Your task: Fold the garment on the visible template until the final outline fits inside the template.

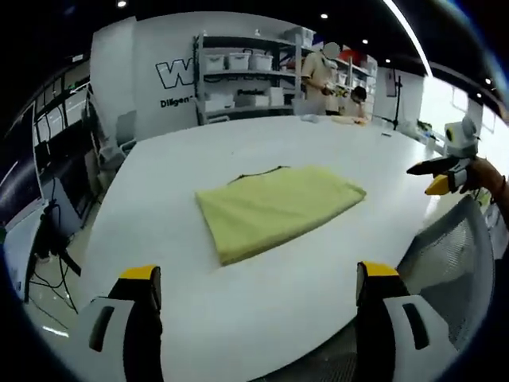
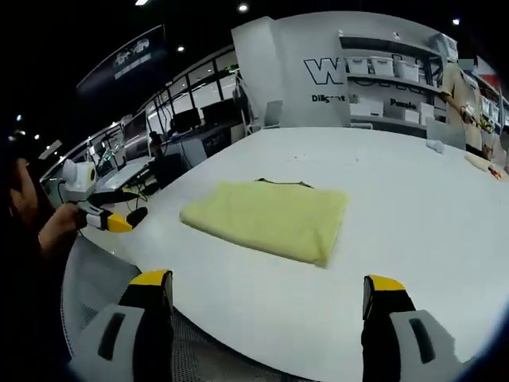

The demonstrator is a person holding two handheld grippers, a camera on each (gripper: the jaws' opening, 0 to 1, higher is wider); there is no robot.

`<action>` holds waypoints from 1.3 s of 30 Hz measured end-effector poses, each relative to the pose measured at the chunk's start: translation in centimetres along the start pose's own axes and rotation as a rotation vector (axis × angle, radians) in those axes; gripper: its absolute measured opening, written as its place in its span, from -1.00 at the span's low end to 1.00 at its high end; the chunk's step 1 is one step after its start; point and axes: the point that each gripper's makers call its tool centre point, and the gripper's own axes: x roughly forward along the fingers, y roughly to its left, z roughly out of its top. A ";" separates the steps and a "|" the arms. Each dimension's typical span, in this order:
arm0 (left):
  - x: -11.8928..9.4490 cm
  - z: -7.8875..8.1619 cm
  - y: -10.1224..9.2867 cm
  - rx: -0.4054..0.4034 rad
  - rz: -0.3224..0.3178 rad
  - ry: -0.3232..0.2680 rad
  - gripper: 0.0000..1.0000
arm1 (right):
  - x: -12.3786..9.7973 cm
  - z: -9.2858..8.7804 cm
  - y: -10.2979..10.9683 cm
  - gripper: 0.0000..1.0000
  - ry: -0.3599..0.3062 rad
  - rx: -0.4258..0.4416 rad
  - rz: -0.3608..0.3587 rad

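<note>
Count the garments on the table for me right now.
1. A single folded yellow garment lies near the middle of the white table, with a thin dark line showing at its far edge. Anything tucked beneath it would be hidden.

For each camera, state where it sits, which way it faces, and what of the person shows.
Left gripper view: rides on the left gripper, back from the white table, facing the folded yellow garment; its jaws are spread, and the right gripper with a hand enters from the right.
Right gripper view: rides on the right gripper, facing the garment; its jaws are spread, and the left gripper with a hand enters from the left.
Shared: garment, table, shelving.
</note>
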 end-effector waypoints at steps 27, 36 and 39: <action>0.3 -0.7 0.0 0.016 0.054 -0.023 0.98 | -0.1 -0.5 0.5 0.98 -0.013 -0.103 -0.024; 0.2 -0.3 0.0 -0.036 0.042 -0.053 0.98 | -0.1 -0.6 0.6 0.98 -0.010 -0.095 -0.016; 0.2 -0.4 0.0 -0.032 0.044 -0.047 0.98 | -0.1 -0.6 0.7 0.98 -0.012 -0.090 -0.012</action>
